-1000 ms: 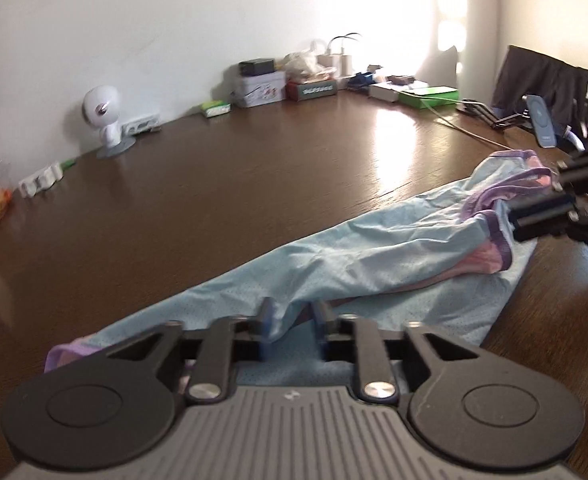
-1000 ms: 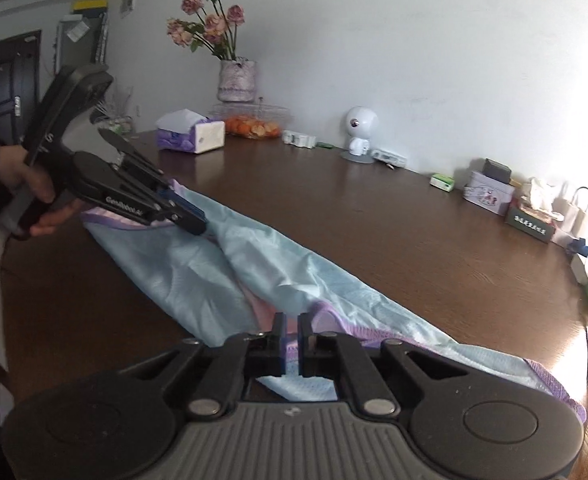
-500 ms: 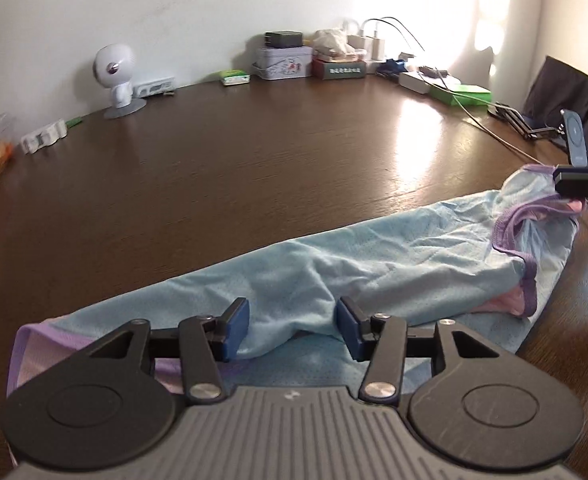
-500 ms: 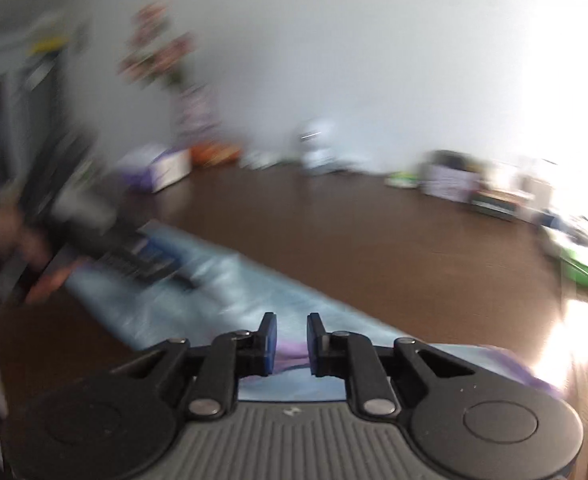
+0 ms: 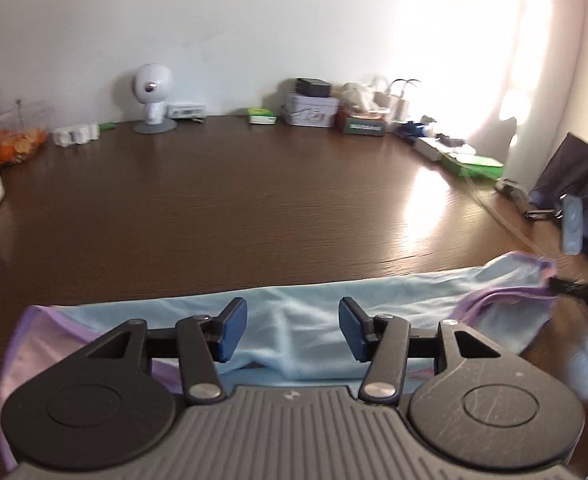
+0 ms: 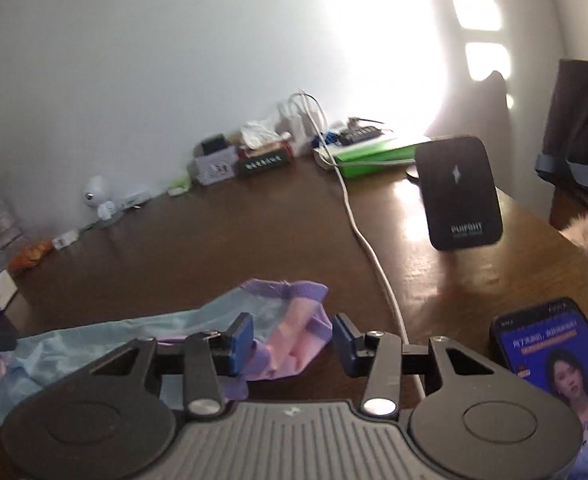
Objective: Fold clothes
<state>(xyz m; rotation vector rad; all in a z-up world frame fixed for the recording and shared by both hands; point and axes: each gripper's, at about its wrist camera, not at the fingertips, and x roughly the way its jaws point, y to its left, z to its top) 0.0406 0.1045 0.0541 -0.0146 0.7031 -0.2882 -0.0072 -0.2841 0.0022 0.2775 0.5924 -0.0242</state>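
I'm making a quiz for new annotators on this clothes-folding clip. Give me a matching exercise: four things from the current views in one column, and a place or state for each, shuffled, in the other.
Things:
1. light blue garment with purple trim
2. left gripper
3. smartphone with lit screen
4. round white camera

States or places:
A. on a stand at the wall
B. lying stretched across the dark wooden table
C. open, above cloth
D. flat on the table, right of the right gripper

Pairs: 1-B, 2-C, 3-D, 4-A

garment (image 5: 334,300): light blue, purple-edged, pink inside | table (image 5: 254,208): dark brown woodgrain | gripper pads (image 5: 230,330): blue
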